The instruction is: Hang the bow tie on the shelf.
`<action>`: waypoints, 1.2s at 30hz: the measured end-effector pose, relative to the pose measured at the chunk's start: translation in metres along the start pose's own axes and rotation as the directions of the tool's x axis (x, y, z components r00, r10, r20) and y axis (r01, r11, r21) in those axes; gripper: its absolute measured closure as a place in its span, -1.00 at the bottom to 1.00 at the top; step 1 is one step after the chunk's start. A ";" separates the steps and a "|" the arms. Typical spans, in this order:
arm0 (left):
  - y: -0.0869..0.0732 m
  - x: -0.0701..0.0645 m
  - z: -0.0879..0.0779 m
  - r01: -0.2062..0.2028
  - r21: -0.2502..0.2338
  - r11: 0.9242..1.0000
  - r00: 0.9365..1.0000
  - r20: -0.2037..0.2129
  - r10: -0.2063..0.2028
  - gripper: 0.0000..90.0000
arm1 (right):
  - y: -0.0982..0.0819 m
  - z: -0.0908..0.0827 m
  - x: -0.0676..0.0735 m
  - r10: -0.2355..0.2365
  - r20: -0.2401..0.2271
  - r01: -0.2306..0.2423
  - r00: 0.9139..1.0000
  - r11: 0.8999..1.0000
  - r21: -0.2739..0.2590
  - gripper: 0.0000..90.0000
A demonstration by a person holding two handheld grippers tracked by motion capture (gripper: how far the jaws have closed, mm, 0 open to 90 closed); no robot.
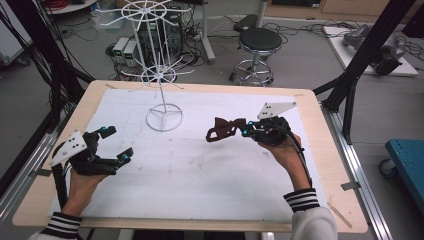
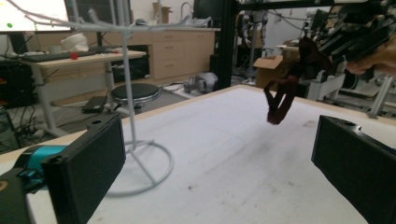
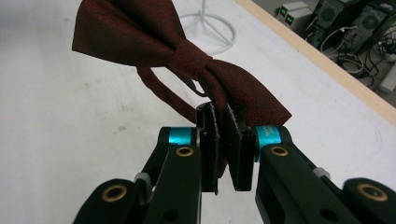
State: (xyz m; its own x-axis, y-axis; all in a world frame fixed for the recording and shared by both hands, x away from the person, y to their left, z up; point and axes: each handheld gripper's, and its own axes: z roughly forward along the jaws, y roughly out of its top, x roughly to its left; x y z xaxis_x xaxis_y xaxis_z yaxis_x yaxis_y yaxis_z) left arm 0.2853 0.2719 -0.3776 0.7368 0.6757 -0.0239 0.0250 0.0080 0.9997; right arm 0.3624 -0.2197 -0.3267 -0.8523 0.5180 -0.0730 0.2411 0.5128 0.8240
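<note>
My right claw [image 3: 223,140] pinches one wing of the dark red fabric bow tie [image 3: 154,37], light and floppy, best gripped at its knot; left claw [image 1: 111,145] wide, empty.

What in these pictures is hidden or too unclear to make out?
- Bow tie: the part pinched in the right gripper is covered by its fingers in the right gripper view.
- Bow tie in the left gripper view: blurred, so its shape is unclear.
- White wire stand: its top is cut off by the upper edge of the high view.
- Left gripper: the person's hand beneath is covered by it.

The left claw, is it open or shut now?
Open: the left claw shows its jaws wide apart, holding nothing.
</note>
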 end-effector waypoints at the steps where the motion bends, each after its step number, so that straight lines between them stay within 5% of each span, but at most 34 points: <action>1: 0.002 -0.001 0.001 0.000 0.000 1.000 1.000 0.007 0.000 -0.93 | 0.001 0.000 0.002 -0.001 -0.007 0.001 1.000 1.000 -0.012 0.89; 14: 0.036 -0.015 0.016 -0.029 0.008 1.000 0.996 0.083 0.028 -0.93 | 0.024 0.013 0.026 -0.010 -0.046 0.006 0.999 0.997 -0.072 0.89; 23: 0.056 -0.023 0.036 -0.059 0.052 0.997 0.988 0.146 0.050 -0.93 | 0.039 0.019 0.037 -0.010 -0.067 0.001 0.998 0.992 -0.122 0.89; 30: 0.067 -0.034 0.054 -0.073 0.099 0.992 0.974 0.223 0.049 -0.93 | 0.047 0.030 0.046 -0.024 -0.083 0.013 0.996 0.991 -0.135 0.89; 36: 0.071 -0.042 0.065 -0.087 0.118 0.989 0.967 0.248 0.055 -0.93 | 0.051 0.034 0.051 -0.027 -0.093 0.014 0.995 0.991 -0.135 0.89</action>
State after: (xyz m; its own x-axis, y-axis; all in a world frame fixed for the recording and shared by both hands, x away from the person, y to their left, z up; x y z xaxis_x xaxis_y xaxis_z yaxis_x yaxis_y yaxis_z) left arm 0.3004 0.1960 -0.3066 0.8817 0.4710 0.0295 0.0403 -0.1373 0.9897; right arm 0.3467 -0.1437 -0.3075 -0.8979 0.4382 -0.0424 0.1644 0.4231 0.8910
